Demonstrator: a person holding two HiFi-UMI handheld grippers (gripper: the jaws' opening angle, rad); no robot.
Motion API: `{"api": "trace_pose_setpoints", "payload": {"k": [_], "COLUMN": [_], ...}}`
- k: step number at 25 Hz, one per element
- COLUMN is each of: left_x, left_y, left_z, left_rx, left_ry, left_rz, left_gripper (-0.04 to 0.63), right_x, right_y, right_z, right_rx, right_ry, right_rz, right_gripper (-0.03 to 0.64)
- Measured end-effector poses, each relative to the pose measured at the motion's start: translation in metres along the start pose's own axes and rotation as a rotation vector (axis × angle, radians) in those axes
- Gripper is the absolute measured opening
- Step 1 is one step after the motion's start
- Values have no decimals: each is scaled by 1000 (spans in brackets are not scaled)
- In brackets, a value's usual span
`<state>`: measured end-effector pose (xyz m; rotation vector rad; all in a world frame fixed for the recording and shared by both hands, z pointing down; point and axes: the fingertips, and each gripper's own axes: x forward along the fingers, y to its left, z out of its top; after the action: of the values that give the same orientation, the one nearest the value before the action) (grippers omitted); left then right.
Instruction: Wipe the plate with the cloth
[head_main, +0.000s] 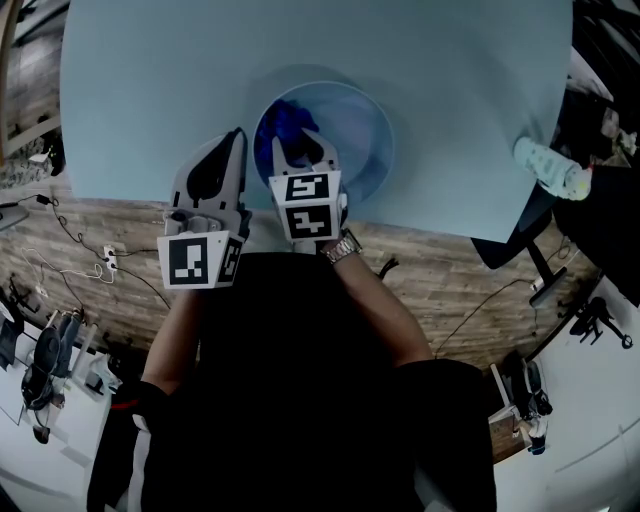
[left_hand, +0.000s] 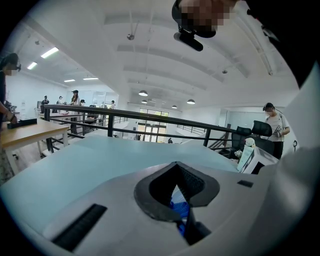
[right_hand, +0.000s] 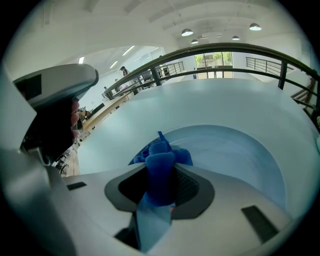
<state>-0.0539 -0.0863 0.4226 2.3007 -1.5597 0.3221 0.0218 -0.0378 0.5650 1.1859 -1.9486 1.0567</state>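
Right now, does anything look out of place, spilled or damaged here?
Nothing spilled or damaged: the right gripper holds the blue cloth over the plate. One oddity: a pale bottle-like object lies at the table's right edge and seems to overhang it.

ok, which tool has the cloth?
The right tool: the blue cloth is pinched between its jaws, over the plate. The left tool sits beside the plate's rim.
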Motion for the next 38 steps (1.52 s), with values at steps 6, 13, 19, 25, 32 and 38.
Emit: {"api": "trace_pose_setpoints", "payload": {"k": [6, 13, 19, 25, 32, 38], "left_x": [-1, 1, 1, 2, 2, 2], "left_y": [0, -10, -14, -20, -29, -37], "left_z": [3, 0, -1, 2, 5, 3], "left_rx": [-2, 1, 4, 10, 14, 20], "left_ry": [-2, 0, -2, -5, -10, -9], "left_rz": [-6, -19, -24, -35, -49, -59], "left_gripper": [1, 2, 1, 1, 1, 1], "right_x": [-3, -9, -14, -20, -30, -38], "right_y": [-1, -18, -29, -39, -55, -72], "right_z": [2, -1, -4, -5, -10, -15], "right_rx": [7, 24, 29, 37, 53, 75], "right_ry": [-4, -10, -14, -16, -16, -18], "right_rz": [-13, -39, -60, -83, -111, -140], "right_gripper": [118, 118, 118, 118, 118, 118]}}
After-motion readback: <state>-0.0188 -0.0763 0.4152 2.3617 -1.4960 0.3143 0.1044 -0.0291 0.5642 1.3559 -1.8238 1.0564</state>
